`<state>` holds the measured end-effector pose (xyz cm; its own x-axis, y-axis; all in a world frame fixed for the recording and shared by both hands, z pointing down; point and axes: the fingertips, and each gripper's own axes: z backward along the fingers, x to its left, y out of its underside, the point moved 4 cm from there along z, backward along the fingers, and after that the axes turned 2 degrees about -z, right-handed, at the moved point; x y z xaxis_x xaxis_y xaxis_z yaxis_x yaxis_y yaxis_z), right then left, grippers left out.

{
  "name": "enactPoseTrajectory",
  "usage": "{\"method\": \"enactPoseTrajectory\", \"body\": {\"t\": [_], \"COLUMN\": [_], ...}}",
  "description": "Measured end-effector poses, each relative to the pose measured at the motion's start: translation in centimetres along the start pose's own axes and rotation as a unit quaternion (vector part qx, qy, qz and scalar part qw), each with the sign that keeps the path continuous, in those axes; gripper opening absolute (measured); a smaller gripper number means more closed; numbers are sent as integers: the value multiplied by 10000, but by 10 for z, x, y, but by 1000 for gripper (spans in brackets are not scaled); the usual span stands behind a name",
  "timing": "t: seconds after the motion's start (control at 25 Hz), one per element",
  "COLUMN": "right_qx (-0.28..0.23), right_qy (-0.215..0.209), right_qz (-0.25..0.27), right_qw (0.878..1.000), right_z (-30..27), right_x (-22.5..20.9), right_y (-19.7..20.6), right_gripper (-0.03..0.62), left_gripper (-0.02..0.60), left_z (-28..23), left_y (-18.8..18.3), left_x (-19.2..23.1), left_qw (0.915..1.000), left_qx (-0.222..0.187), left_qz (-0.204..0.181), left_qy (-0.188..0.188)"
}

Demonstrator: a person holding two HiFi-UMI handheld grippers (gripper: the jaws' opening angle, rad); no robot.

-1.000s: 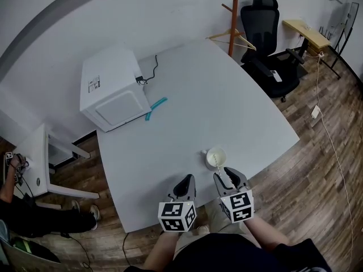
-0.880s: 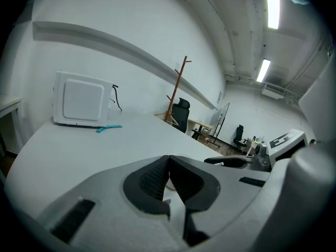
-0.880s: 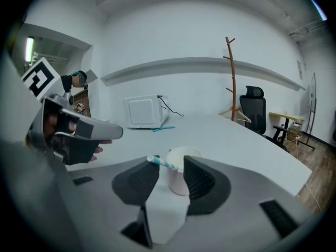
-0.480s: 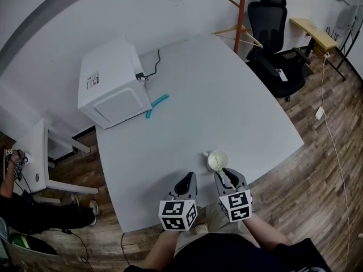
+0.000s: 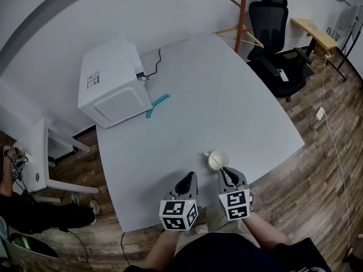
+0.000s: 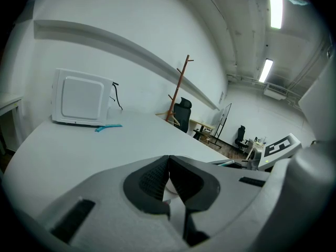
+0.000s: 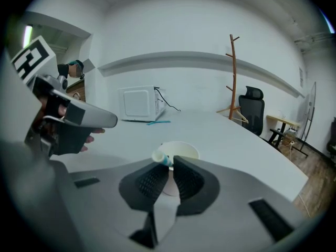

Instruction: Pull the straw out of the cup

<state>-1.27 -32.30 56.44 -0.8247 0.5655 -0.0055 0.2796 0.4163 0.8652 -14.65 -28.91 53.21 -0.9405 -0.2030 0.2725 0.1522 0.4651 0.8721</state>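
A white cup [image 5: 218, 160] stands near the front edge of the white table [image 5: 227, 106], with a white straw [image 7: 160, 157] with a teal stripe leaning out of it toward me. In the right gripper view the cup [image 7: 181, 152] sits just beyond the jaws. My right gripper [image 5: 227, 177] [image 7: 170, 168] is closing, and its pads pinch the straw's upper end. My left gripper [image 5: 185, 185] [image 6: 169, 164] hovers beside it to the left, shut with nothing in it and apart from the cup.
A white microwave [image 5: 110, 89] stands at the table's far left corner, with a teal object [image 5: 156, 105] lying beside it. A coat stand [image 5: 244, 16] and a black office chair [image 5: 277, 35] are behind the table. A small white side table [image 5: 35, 157] is at the left.
The right gripper's jaws have come together around the straw's top, and the gripper has dropped slightly toward the cup. The left gripper has stayed put.
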Motion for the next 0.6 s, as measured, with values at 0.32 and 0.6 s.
{"method": "enactPoseTrajectory", "body": {"t": [0.32,0.6], "right_qx": [-59,-243], "right_qy": [99,151], "right_qz": [40,21], "right_qw": [9999,9996], "right_z": [6,23], "right_x": [0,4], "right_y": [-5,-15], "right_gripper": [43,43], "left_gripper": [18,18], "left_z": [6,18], "left_y": [-2,-4], "left_x": [-1,-6], "left_qw": [10000,9999], "left_qx": [-49,-85], "left_qz": [-28,-101], "left_qy": [27,80]}}
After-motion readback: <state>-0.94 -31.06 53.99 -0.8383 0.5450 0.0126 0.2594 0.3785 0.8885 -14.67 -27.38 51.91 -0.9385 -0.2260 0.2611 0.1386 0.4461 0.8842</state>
